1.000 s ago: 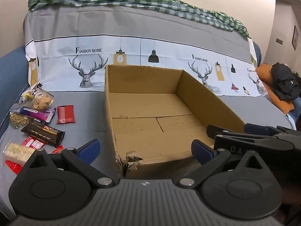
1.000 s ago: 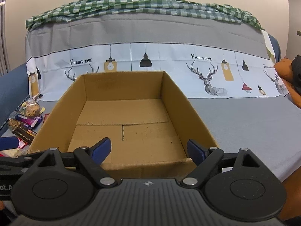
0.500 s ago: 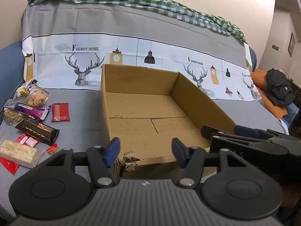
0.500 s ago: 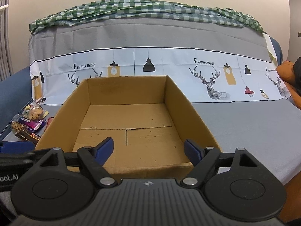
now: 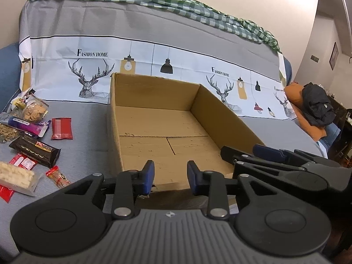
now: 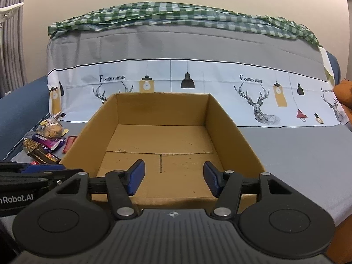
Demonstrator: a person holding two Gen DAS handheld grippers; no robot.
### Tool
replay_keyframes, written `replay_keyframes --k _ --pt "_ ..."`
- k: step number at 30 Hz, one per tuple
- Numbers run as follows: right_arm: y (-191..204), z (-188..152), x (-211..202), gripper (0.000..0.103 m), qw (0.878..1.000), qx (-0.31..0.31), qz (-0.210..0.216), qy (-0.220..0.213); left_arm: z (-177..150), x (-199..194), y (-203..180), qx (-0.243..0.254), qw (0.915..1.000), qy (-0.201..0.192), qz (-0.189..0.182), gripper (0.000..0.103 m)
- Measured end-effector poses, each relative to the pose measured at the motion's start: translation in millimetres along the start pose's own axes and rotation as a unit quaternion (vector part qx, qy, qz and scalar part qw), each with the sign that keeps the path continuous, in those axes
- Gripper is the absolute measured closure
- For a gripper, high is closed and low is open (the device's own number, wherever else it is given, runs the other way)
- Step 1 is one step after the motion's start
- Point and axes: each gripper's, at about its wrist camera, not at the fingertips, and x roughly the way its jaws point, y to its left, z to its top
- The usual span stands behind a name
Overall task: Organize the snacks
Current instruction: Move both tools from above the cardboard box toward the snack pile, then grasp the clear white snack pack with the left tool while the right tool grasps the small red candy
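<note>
Starting sort: both grippers, left and right, unclenched and empty over empty brown cardboard box; next, left swings to 9 o'clock for loose snack packets on grey sofa cover

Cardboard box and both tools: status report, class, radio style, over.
Left tool and right tool open, holding nothing. Cardboard box holds no snacks. Snack packets lie left of box. Nothing blocking.

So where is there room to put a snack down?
The cardboard box is bare inside, floor to walls. The grey sofa cover right of the box, up to the orange cushion, is bare too. Left of the box it is crowded: the red packet, black bar and other snacks lie close together.
</note>
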Motion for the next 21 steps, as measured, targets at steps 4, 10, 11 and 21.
replay_keyframes --k 4,10,11,21 --pt "-0.1 0.6 -1.0 0.042 1.000 0.005 0.004 0.001 1.5 -1.5 0.6 -0.002 1.0000 -0.004 -0.003 0.067" --pt "2.2 2.6 -1.2 0.056 1.000 0.011 0.010 0.000 8.4 -2.5 18.6 -0.041 0.9992 -0.003 0.005 0.072" --pt "3.5 3.1 -0.8 0.063 1.000 0.011 0.014 0.000 10.0 -3.4 24.3 -0.051 0.9987 -0.002 0.008 0.077" --pt "63.4 12.4 -6.6 0.068 0.996 -0.012 0.078 -0.034 20.9 -23.5 117.2 -0.159 0.9853 -0.021 0.061 0.088"
